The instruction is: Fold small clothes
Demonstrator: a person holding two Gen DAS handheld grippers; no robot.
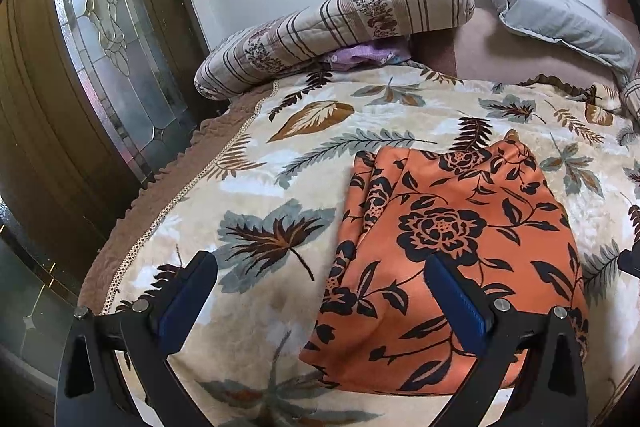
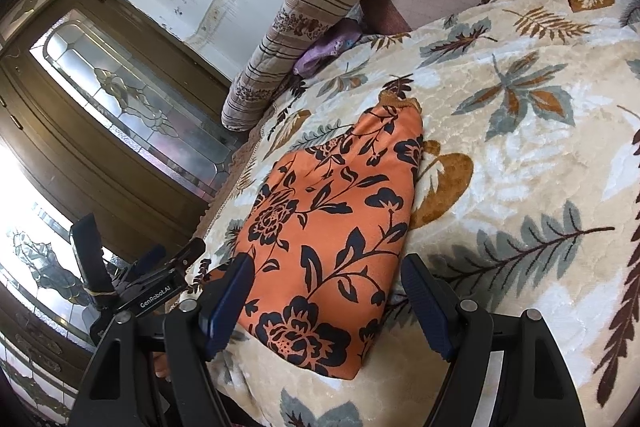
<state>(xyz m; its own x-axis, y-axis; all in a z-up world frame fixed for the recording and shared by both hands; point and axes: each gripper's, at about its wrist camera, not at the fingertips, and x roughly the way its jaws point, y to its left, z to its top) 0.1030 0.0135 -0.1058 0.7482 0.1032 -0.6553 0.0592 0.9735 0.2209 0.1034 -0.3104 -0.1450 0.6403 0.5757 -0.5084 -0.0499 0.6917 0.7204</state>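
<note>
An orange garment with black flowers (image 1: 452,227) lies folded into a long flat shape on a cream blanket printed with leaves (image 1: 280,163). My left gripper (image 1: 324,291) hovers open over the garment's near left edge, with its right finger (image 1: 456,303) above the cloth and its left finger (image 1: 196,291) above the blanket. In the right wrist view the same garment (image 2: 332,219) runs away from the camera. My right gripper (image 2: 328,301) is open over its near end, one finger on each side, and the pads do not press the cloth.
A striped bolster (image 1: 332,27) and a grey pillow (image 1: 560,23) lie at the bed's far end, with a purple cloth (image 1: 364,55) tucked under the bolster. A wooden door with leaded glass (image 1: 108,47) stands left of the bed's edge (image 1: 132,227). The left tool's labelled body (image 2: 154,297) shows low left.
</note>
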